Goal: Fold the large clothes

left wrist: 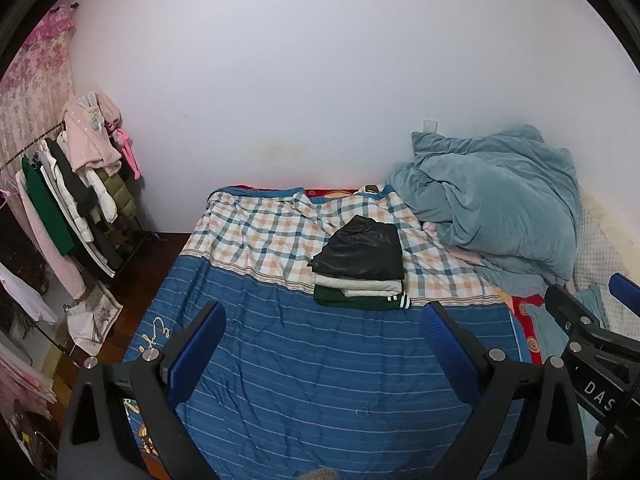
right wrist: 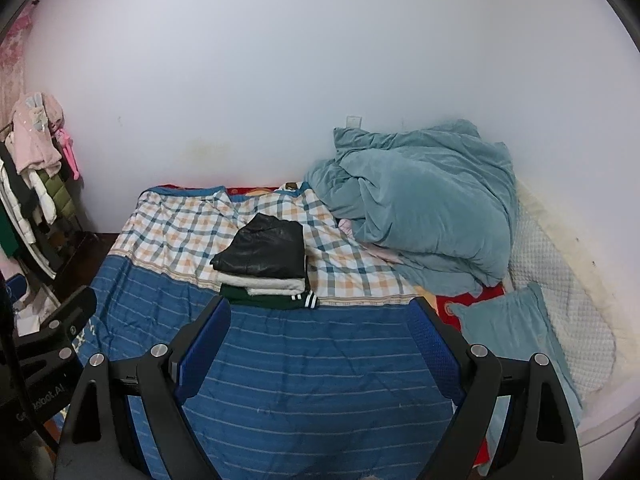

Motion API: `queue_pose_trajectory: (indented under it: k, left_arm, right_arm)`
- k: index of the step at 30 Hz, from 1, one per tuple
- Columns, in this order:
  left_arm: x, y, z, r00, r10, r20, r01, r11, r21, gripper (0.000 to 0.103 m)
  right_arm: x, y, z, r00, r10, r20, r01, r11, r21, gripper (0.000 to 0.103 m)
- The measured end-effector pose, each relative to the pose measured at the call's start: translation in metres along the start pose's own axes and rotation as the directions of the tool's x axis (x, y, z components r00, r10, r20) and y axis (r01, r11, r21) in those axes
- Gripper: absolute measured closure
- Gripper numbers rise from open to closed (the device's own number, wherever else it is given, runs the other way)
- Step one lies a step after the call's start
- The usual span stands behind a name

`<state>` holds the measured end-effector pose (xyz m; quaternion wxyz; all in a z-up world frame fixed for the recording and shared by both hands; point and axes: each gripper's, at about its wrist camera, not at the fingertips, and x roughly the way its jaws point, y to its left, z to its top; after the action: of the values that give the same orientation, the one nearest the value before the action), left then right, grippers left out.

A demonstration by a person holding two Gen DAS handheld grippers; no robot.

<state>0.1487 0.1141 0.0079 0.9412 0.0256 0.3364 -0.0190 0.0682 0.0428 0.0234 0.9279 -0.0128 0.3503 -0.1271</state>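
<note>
Where right gripper (left wrist: 624, 292) body shows, white letters "DAS" readable.

Dim even light, soft focus, fisheye edges dark

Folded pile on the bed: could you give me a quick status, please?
Left gripper, right gripper open, empty. Folded pile stacked on bedspread. Nothing in the way.

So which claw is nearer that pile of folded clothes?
Probably the right claw: the pile sits just beyond its left finger. From the left claw it lies farther ahead. Both are open and empty.
</note>
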Motion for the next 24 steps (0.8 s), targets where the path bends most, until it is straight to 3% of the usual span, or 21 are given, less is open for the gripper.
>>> queue_pose_trajectory:
  k: [24]
  left_arm:
    - [-0.022, 0.008, -0.007, 1.0, 0.01, 0.023, -0.009, 1.0, -0.012, 0.003]
  right_arm:
    - [-0.019, 0.003, -0.003, 0.999, 0.018, 0.028, -0.018, 1.0, -0.005, 0.011]
